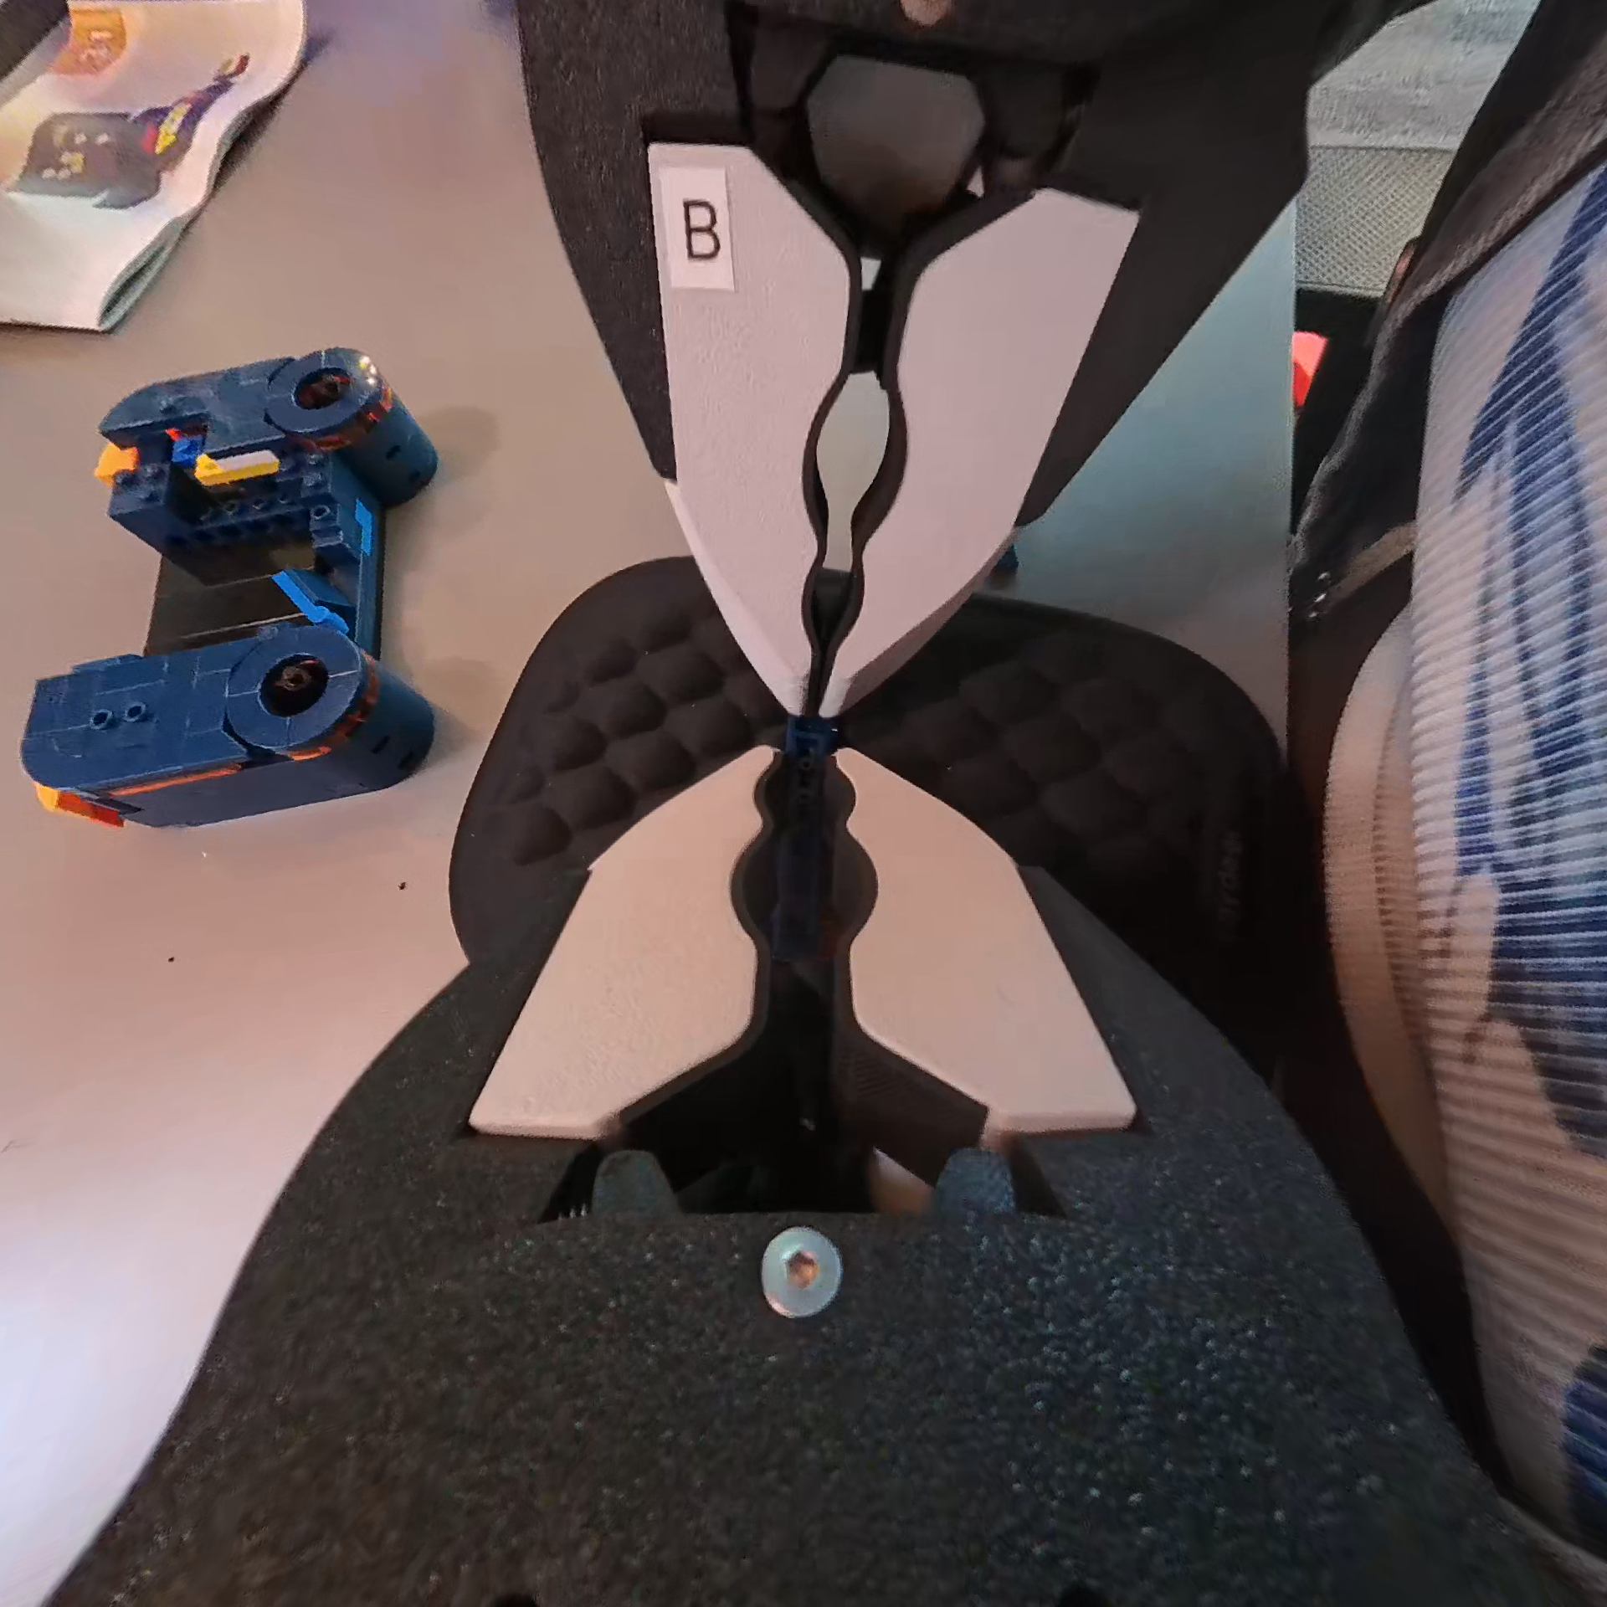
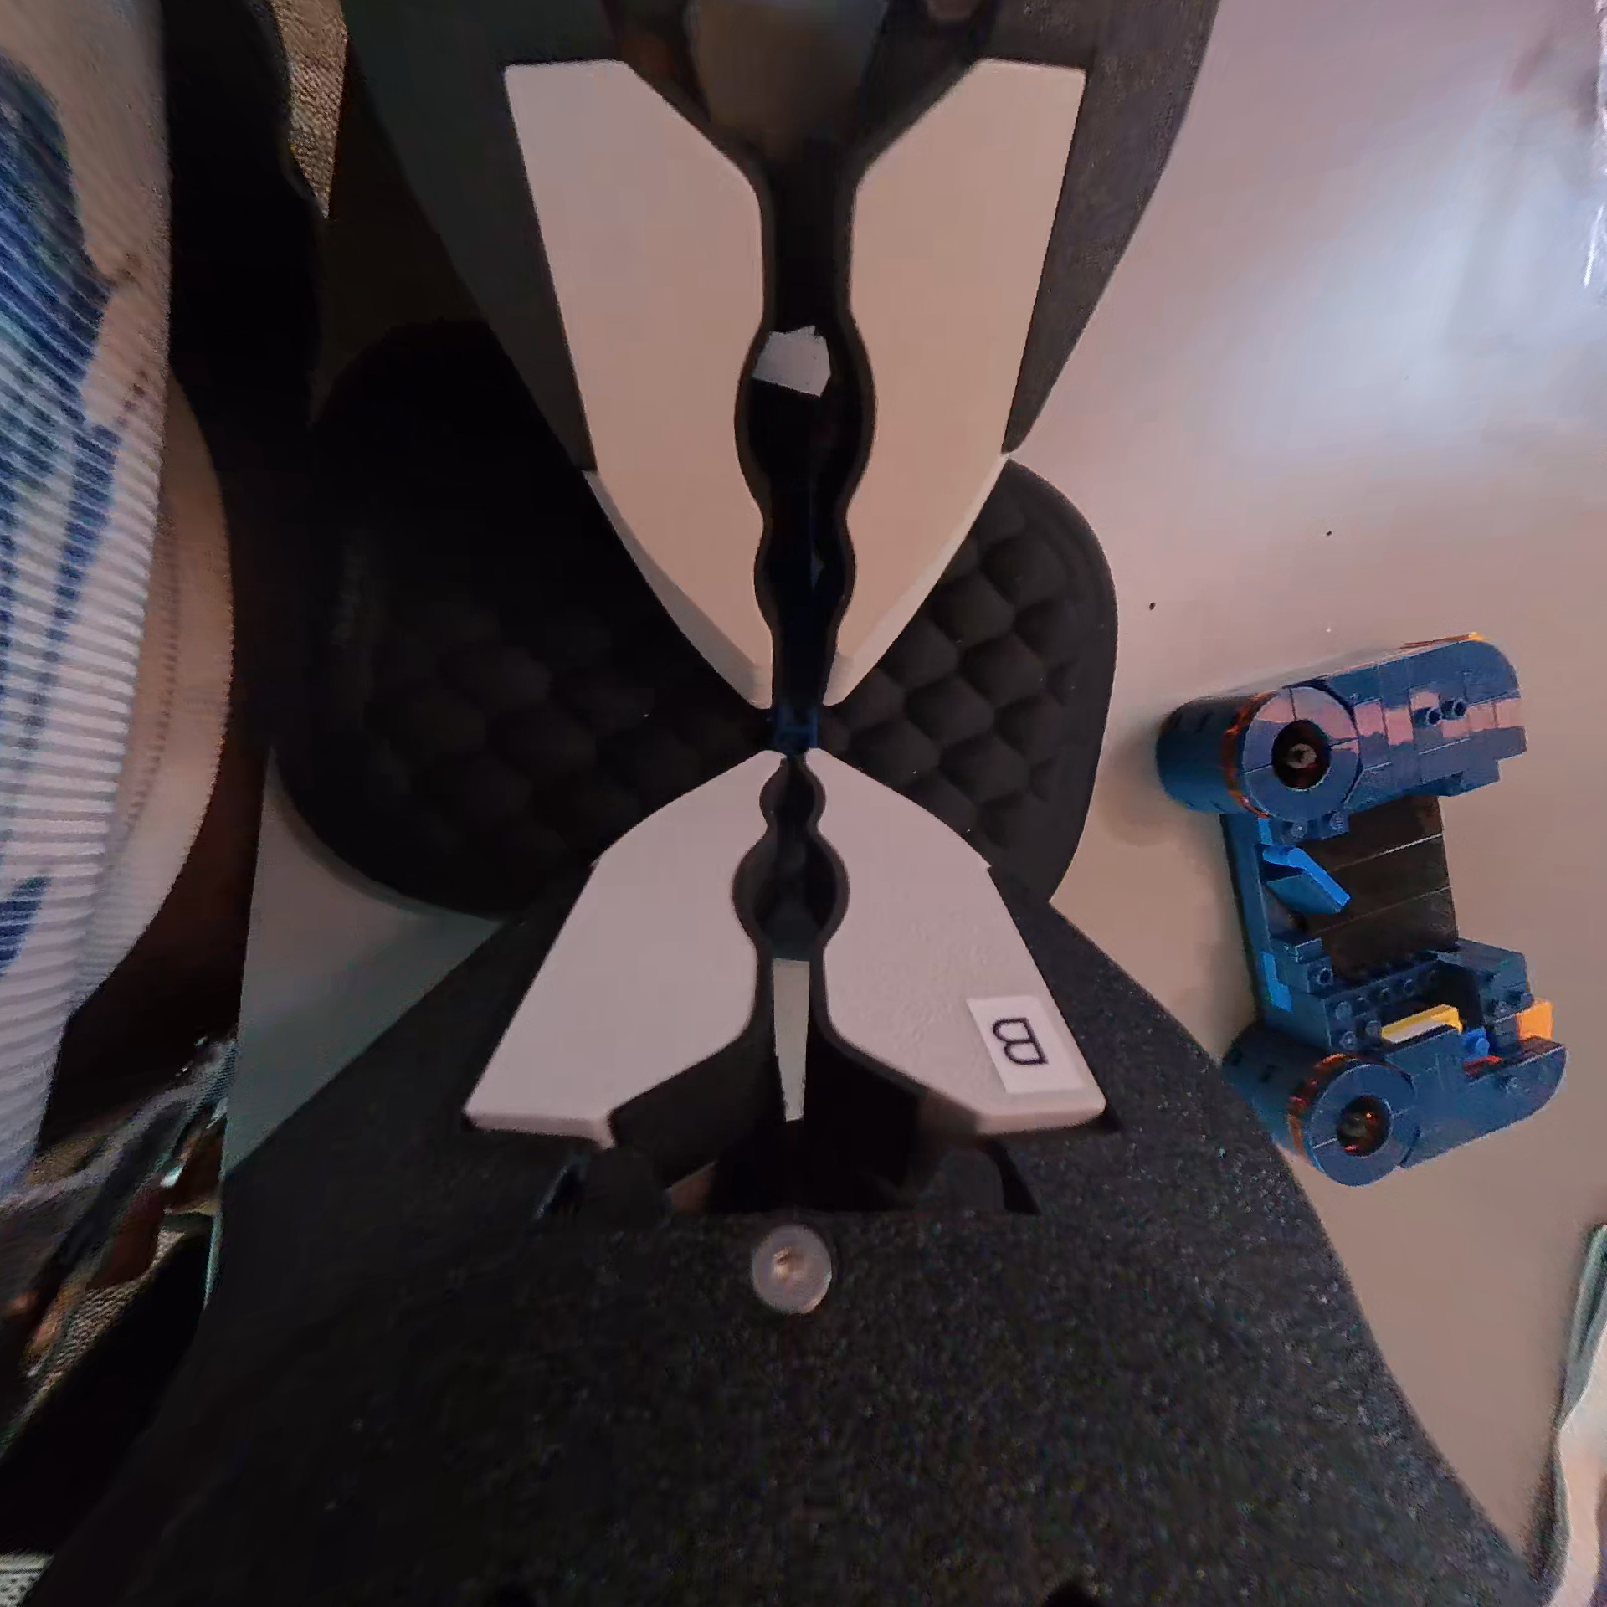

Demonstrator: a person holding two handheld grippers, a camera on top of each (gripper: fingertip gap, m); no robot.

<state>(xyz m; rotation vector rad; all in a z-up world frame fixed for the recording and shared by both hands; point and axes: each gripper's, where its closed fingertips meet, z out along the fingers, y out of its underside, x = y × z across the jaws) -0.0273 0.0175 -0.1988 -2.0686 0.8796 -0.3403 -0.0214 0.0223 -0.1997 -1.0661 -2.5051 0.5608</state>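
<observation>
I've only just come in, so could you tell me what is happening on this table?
A person holds two grippers tip to tip over a black dimpled cushion. The left gripper and the right gripper are both shut on one small dark blue piece between them. A partly built dark blue brick model lies apart on the grey table, with an instruction booklet beyond it.

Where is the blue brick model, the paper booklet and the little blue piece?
blue brick model (image 1: pixel 252 591): left wrist view, its middle.
paper booklet (image 1: pixel 130 148): left wrist view, open page.
small blue piece (image 1: pixel 804 743): left wrist view, part between both grippers' tips.
</observation>
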